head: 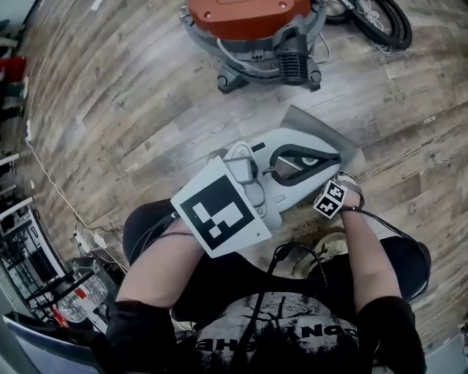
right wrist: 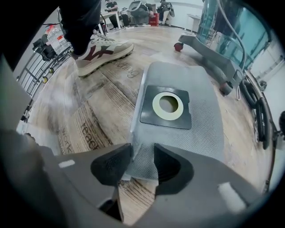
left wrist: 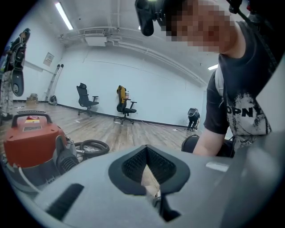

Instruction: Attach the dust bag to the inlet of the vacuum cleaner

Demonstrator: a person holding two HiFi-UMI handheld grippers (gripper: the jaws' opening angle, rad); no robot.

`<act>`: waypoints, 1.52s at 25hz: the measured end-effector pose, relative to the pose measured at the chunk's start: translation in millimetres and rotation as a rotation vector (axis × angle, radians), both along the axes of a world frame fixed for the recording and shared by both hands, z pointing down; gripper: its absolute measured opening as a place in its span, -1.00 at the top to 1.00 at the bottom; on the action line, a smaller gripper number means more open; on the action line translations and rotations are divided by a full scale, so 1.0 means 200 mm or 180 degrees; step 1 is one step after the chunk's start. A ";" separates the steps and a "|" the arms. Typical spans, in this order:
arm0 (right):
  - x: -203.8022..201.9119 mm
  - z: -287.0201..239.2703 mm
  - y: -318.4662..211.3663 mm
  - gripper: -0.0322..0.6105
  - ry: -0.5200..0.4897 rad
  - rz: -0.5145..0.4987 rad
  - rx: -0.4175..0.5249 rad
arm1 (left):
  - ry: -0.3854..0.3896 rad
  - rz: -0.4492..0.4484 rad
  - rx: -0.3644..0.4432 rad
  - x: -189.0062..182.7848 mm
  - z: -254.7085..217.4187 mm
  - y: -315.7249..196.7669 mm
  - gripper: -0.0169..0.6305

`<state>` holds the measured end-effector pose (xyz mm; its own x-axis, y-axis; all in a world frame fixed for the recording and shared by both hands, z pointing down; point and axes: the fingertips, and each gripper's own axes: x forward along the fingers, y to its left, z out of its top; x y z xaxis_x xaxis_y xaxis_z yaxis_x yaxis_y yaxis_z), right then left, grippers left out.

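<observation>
As the dust bag (right wrist: 205, 133) lies flat on the floor (right wrist: 89, 111), collar (right wrist: 167, 106) up, its long axis runs straight away from the right gripper (right wrist: 142, 156), whose jaws stand apart over its near short edge; the left gripper (left wrist: 146, 151), jaws closed on nothing, faces elsewhere.

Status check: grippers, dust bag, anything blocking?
Left gripper shut, empty. Right gripper jaws open astride dust bag corner, bag flat on floor. Vacuum cleaner apart, nothing between.

A black office chair (left wrist: 85, 99) stands mid-left on the wooden floor (left wrist: 111, 129); a water bottle (head: 79, 298) sits lower left.
</observation>
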<state>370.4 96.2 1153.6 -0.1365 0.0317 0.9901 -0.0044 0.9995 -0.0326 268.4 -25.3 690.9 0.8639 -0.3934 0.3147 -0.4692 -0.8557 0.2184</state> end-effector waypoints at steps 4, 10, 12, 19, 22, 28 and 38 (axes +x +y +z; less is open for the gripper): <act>0.02 0.00 -0.02 0.68 0.0027 -0.0048 0.0096 | -0.0034 -0.0003 0.0033 -0.01 -0.01 0.02 0.94; 0.01 -0.18 -0.11 0.83 -0.0139 -0.0272 0.0078 | -0.0069 -0.0026 0.0066 -0.01 -0.02 0.00 0.94; -0.03 -0.33 -0.19 0.83 -0.0292 -0.0441 0.0121 | -0.0136 -0.0035 0.0077 -0.03 -0.01 -0.01 0.95; -0.10 -0.94 -0.53 0.84 -0.0858 -0.0559 0.0127 | -0.0639 -0.0153 0.0042 -0.08 0.11 0.00 0.94; -0.14 -1.14 -0.64 0.84 -0.1047 -0.0591 0.0174 | -0.0948 -0.0140 0.0032 -0.08 0.19 0.02 0.67; -0.26 -1.49 -0.69 0.84 -0.1419 -0.0719 0.0094 | -0.1783 -0.0011 -0.0069 -0.15 0.43 0.10 0.55; -0.34 -1.88 -0.64 0.84 -0.1656 -0.0985 0.0129 | -0.2480 0.0240 -0.0115 -0.17 0.60 0.15 0.62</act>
<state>302.2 -32.5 777.2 -0.5936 0.1108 0.7971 0.2929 0.9523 0.0857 233.5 5.3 811.8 0.4128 -0.3205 0.8526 -0.4396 -0.8899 -0.1216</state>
